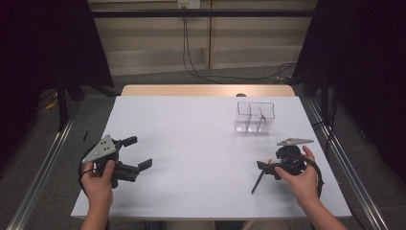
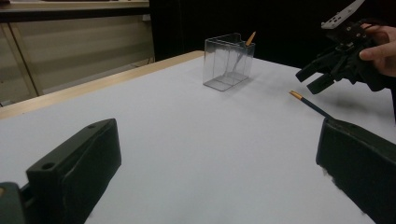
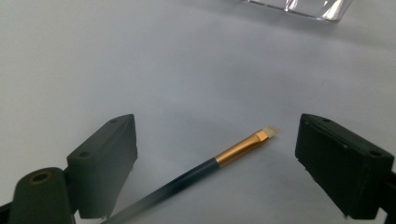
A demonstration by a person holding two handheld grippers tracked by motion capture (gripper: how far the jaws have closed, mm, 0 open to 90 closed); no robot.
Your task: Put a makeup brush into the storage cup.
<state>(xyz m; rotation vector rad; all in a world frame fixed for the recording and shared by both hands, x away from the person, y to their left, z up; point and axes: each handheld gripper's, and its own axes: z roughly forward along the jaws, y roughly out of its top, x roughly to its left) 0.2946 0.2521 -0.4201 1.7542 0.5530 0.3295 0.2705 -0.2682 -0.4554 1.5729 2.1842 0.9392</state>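
left gripper: near left of the table, held in the person's left hand. Jaws stood wide apart with bare table between them, nothing held. Grey three-cornered plate on top in the high view.
right gripper: near right, in the person's right hand. Jaws spread, not pressing on anything. Left gripper view caught it from the side, hovering off the surface.
brush: thin dark handle, lay flat on the table at near right, just by the right gripper. High view gave only a dark sliver with a pale tip.
brush detail: right gripper view showed the gold ferrule and pale flat bristle tip, lying between the two jaws but touching neither. Handle ran off toward the lower left of that view.
brush, side check: left gripper view showed the ferrule end below the right gripper, clearly apart from it; rest of the handle hidden behind the left gripper's own jaw.
clear box: far right of the table, well beyond the brush, split into compartments in the high view.
box content: left gripper view showed a second brush standing tilted inside, tip above the rim. Which compartment, could not tell.
box, right gripper view: just the bottom edge at the far top.
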